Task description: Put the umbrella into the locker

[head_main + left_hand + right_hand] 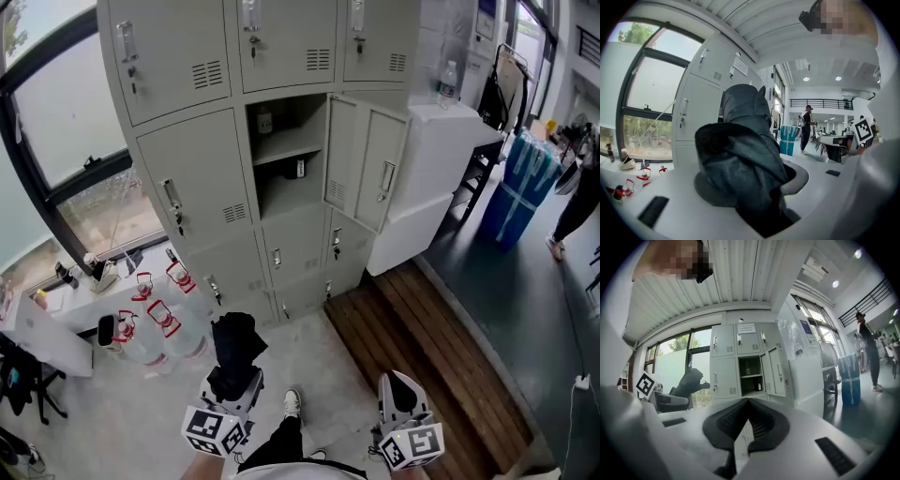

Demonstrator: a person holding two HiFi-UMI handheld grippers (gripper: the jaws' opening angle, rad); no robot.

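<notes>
Left gripper (751, 183) jaws clamp the folded black umbrella (743, 140); right gripper (747, 401) jaws are closed, empty.

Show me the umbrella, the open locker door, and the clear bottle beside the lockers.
umbrella (234, 349): head view, on its dark folded fabric.
open locker door (364, 155): head view, on the door's panel.
clear bottle (447, 86): head view, on its body.

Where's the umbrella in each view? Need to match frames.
Head view: black folded umbrella, bottom, left of centre, in the left gripper.
Left gripper view: fills the centre, between the jaws.
Right gripper view: small, left of middle.
Shared landmark: grey locker bank, in all three.
</notes>
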